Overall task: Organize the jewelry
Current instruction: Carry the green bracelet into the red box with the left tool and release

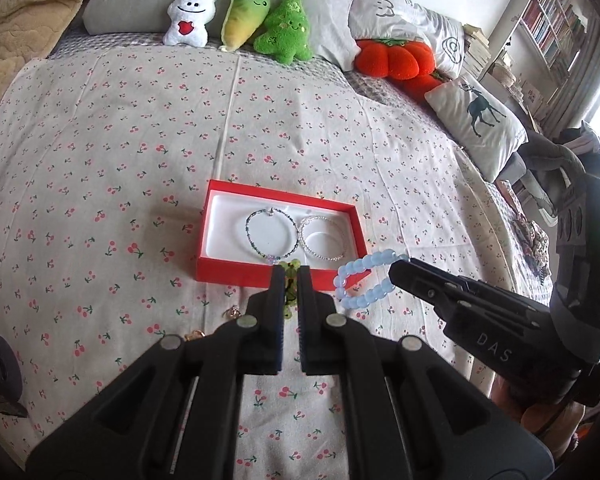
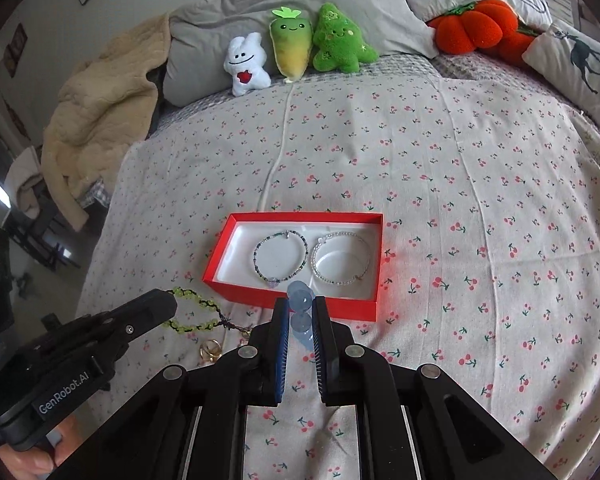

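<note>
Closest to the left wrist camera, the left hand-held gripper (image 1: 290, 280) is closed tight on a green beaded bracelet (image 1: 290, 270), which hangs between its pads just in front of the red box (image 1: 260, 276). Beside it, the right hand-held gripper (image 2: 300, 308) is also closed, and it has hold of a light blue beaded bracelet (image 1: 360, 280), lifted above the bedspread (image 1: 100, 160) at the near right corner of the red box. Inside the red box, on the white lining, a dark beaded bracelet (image 2: 281, 256) lies on the left side and a clear beaded bracelet (image 2: 342, 258) lies on the right side, just beside each other. Some small gold jewelry (image 2: 211, 350) lies on the bedspread near the front left corner of the red box. Well behind the red box, three plush toys (image 2: 300, 48) lean on a gray pillow (image 2: 340, 0), and an orange pumpkin cushion (image 2: 476, 26) lies further right.
</note>
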Motion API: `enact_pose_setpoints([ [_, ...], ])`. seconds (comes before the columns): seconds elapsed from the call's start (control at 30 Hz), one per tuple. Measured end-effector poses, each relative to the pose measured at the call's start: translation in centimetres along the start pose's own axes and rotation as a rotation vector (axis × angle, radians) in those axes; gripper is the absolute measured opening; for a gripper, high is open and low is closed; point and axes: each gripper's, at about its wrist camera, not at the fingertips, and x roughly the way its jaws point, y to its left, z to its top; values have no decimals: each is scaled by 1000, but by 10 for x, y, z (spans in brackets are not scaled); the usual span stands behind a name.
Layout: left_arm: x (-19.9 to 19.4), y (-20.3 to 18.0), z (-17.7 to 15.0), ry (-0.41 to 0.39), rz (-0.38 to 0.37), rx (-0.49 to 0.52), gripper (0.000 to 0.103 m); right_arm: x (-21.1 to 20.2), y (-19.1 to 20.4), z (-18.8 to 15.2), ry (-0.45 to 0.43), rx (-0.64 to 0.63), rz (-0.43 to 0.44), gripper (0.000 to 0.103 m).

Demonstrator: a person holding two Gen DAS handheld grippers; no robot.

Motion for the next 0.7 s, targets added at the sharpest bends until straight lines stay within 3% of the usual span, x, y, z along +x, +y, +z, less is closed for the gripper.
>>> enact_pose_setpoints([
  [0.3, 4, -17, 14, -50, -53, 6, 7, 1, -10, 4, -5, 23, -12, 12],
  [0.5, 9, -26, 30, -88, -126, -12, 7, -3, -30, 5, -22, 63, -25, 12],
  [0.7, 34, -21, 46, -94, -169, -42, 7, -7, -45, 7, -46, 106, -32, 12],
])
